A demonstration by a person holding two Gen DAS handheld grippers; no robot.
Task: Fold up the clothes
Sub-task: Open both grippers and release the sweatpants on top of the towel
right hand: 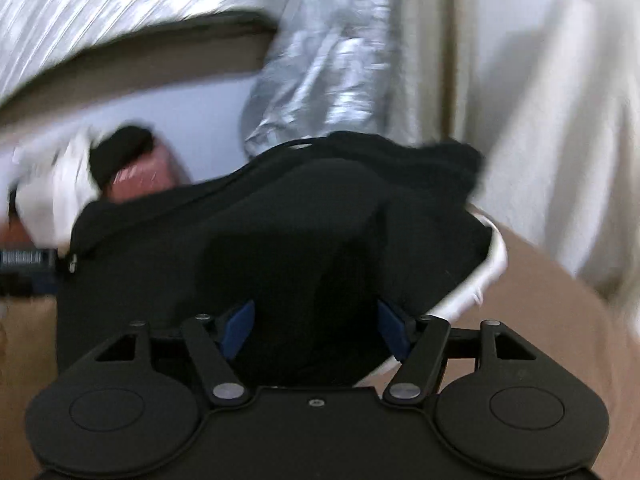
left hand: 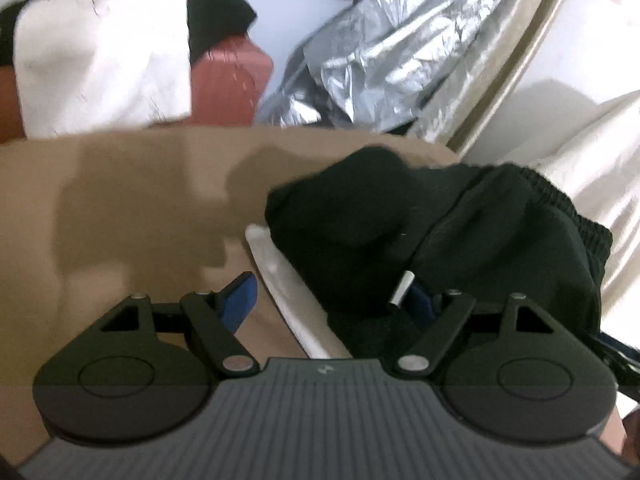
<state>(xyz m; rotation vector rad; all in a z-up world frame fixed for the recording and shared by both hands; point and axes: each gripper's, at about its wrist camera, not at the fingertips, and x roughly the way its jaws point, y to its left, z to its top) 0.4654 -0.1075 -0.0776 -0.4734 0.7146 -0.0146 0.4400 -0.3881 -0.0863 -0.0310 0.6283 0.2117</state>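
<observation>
Progress: bunched black knit garment (left hand: 440,240) unfolded at 2 o'clock | left gripper (left hand: 328,300) wide, empty | right gripper (right hand: 316,328) wide, unclamped over cloth

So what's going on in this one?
A person with a gripper in each hand is folding clothes on a tan surface. A black garment lies bunched on it, over something white. Both the left gripper and the right gripper are open; neither pinches the cloth, though the right one's jaws straddle a fold of it. Silver sheeting and a red case sit behind.
</observation>
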